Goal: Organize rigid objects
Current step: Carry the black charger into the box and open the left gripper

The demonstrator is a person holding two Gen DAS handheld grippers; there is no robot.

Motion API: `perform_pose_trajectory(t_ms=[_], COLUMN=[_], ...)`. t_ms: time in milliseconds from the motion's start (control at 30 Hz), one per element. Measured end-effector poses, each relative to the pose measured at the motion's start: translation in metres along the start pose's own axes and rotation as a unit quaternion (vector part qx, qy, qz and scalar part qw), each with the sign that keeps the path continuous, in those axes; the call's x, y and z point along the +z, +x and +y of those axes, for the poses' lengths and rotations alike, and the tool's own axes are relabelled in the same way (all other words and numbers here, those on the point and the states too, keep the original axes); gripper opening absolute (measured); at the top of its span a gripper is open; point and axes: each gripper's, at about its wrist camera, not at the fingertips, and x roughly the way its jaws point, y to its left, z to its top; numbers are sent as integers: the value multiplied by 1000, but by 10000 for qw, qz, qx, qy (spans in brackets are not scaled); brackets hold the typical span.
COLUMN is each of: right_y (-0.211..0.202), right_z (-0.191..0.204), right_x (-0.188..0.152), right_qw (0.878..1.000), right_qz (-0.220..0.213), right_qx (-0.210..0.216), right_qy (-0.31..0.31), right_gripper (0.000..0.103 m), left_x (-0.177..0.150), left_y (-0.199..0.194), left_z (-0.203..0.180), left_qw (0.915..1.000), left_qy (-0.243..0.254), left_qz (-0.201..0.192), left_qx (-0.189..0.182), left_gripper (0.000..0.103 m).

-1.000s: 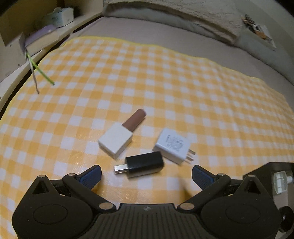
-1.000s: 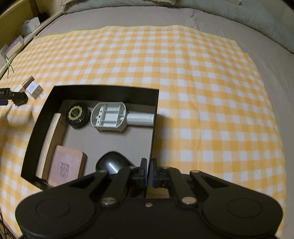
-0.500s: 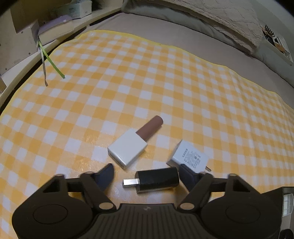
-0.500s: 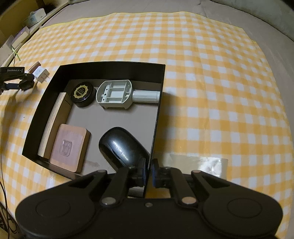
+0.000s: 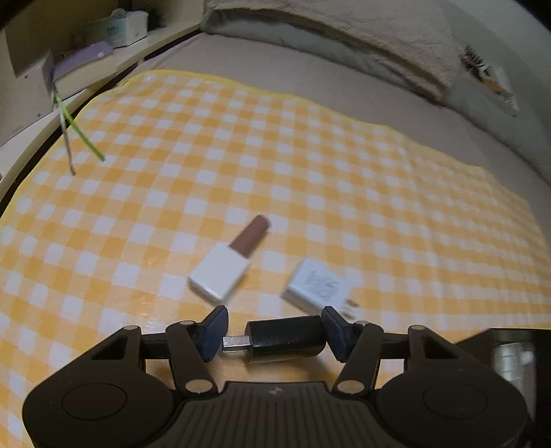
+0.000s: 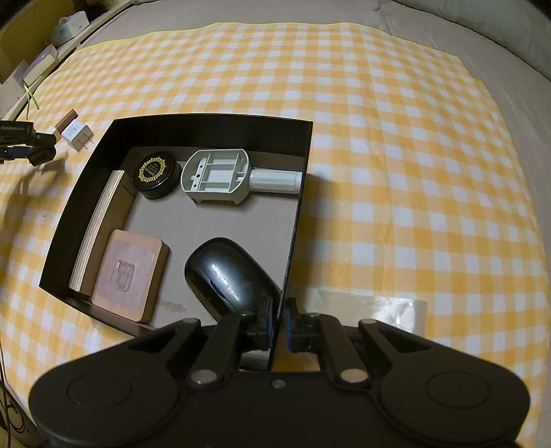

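A black USB adapter (image 5: 286, 339) lies crosswise between the fingers of my left gripper (image 5: 273, 331). The jaws are closing on it, and the pads touch its plug tip and its far end. Just beyond it on the yellow checked cloth lie a white charger (image 5: 316, 286) and a white bottle with a brown cap (image 5: 227, 272). My right gripper (image 6: 279, 327) is shut on the near right wall of the black box (image 6: 213, 119). The box holds a black mouse (image 6: 230, 275), a round black tin (image 6: 156, 174), a grey plastic holder (image 6: 217, 177), a pinkish square pad (image 6: 127, 272) and a wooden board (image 6: 96, 227).
The cloth covers a grey bed with a pillow (image 5: 344, 31) at its head. A shelf (image 5: 86, 69) with a tissue box runs along the left, and green strips (image 5: 79, 134) hang over the cloth's edge. A strip of clear tape (image 6: 372, 306) lies right of the box.
The left jaws have closed from wide open onto the black adapter, which now sits between the pads. The right gripper has stayed shut on the box wall, with its view shifted slightly.
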Motion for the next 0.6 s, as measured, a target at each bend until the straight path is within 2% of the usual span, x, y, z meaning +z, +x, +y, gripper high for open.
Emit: perform_pose_trajectory(t_ms=[233,433,600], right_y=[-1,-4,-7], right_z=[0,-1,-1], right_x=[1,0,-1], right_qw=[10000,10000,10000], right_qz=[-2,-48,-71], right_qx=[-10,13,-2], right_qy=[-29,5,-22], right_gripper=[8,8,7], left_x=[-13,-31,-50], left_y=[-39,-63,-61], left_z=[-44,-106,-159], left_qw=[9950,9817,9693], left_qy=[274,830,1259], left_qz=[-246,-289,-54], left_qx=[-929,-1691,-2111], left_gripper=[60,60,60])
